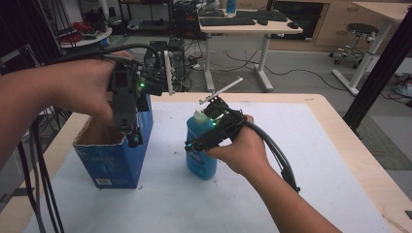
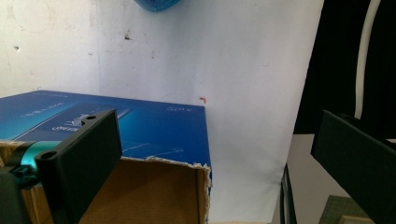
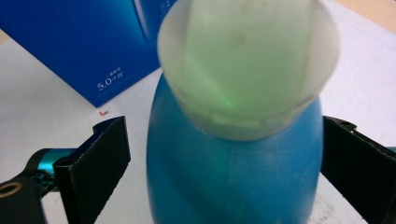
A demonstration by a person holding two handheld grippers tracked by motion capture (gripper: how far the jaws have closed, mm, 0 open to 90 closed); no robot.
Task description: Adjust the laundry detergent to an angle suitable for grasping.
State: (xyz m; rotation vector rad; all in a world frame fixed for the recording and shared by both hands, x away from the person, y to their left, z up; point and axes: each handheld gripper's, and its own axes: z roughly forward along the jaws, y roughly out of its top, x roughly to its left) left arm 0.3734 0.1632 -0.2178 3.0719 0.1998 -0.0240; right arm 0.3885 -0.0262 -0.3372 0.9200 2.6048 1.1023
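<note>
left tool: wide, over open blue carton
right tool: wide, jaws flank blue bottle, gaps both sides

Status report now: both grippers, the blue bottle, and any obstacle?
Left gripper open over blue box. Right gripper open, jaws either side of blue bottle, upright on the table. Nothing between.

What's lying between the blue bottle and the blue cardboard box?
Nothing: in the high view, bare white table cover separates the blue bottle from the blue cardboard box.
</note>
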